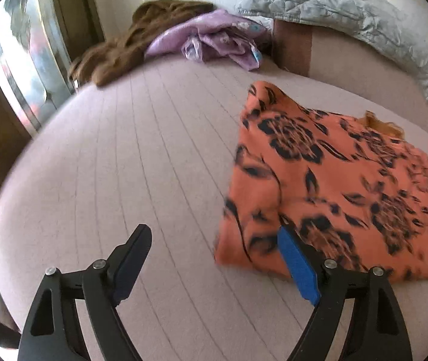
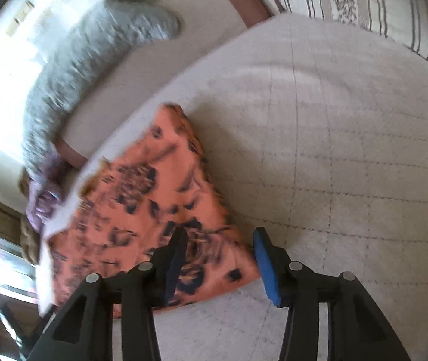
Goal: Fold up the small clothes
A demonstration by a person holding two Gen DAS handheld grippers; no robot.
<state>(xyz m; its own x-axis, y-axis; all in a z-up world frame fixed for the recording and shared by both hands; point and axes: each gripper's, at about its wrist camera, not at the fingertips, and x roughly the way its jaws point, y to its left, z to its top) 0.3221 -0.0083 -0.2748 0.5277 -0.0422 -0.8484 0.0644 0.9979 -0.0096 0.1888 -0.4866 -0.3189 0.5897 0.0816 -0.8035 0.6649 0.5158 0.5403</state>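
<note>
Left wrist: unlabelled orange floral garment (image 1: 334,180)

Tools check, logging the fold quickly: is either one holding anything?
Left tool: open, holding nothing.
Right tool: open over the orange garment, not gripping it.

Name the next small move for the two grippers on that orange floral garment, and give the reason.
Probably lower the right gripper a little and close it on the near corner of the orange floral garment. Its jaws straddle that corner without pinching it, and the left gripper is open beside the garment's other near edge, so nothing is held yet for another fold.
</note>
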